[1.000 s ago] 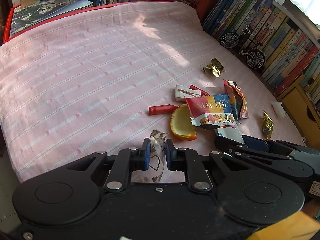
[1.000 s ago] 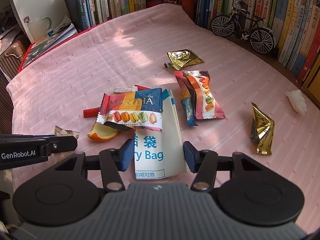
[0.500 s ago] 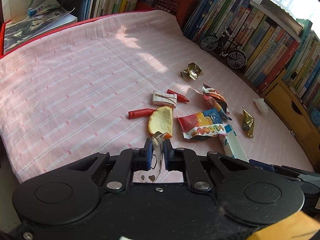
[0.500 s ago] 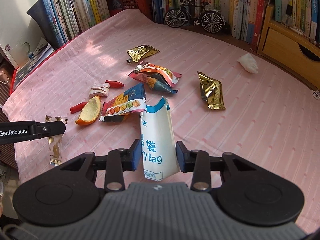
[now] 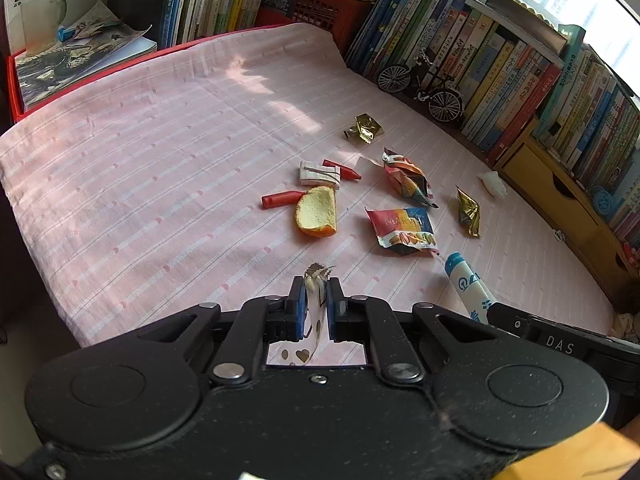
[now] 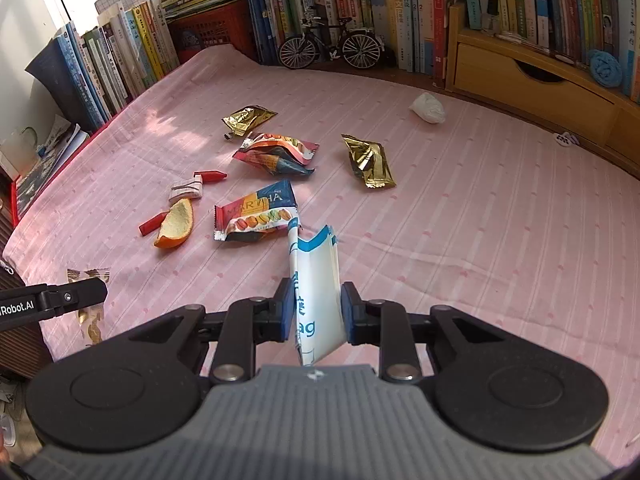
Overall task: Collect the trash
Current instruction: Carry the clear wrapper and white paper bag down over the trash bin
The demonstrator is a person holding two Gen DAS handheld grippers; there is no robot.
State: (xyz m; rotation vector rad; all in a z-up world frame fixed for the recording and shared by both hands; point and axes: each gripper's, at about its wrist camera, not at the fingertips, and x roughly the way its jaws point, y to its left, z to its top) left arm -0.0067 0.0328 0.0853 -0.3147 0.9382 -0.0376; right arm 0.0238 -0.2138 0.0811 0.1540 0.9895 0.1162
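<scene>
My left gripper (image 5: 316,292) is shut on a small clear wrapper with gold hearts (image 5: 317,274), held above the near edge of the pink cloth (image 5: 160,184). The jaws of my right gripper (image 6: 314,300) are closing on a white and blue paper bag (image 6: 316,264). Its pads press both sides, and the bag is bowed and lifted. Loose on the cloth lie an orange peel (image 6: 176,226), a macaron packet (image 6: 256,216), a crumpled colourful packet (image 6: 276,152), two gold wrappers (image 6: 370,160), red pieces (image 6: 152,224) and a white tissue (image 6: 428,108).
Rows of books (image 6: 360,4) line the far and left sides, with a model bicycle (image 6: 332,44) in front of them. A wooden drawer unit (image 6: 532,84) stands at the right. Magazines and a mug (image 5: 40,20) sit at the far left corner.
Both grippers have risen and pulled back from the trash. The right jaws have narrowed onto the paper bag, which curled and came up off the cloth, out from under the macaron packet.
</scene>
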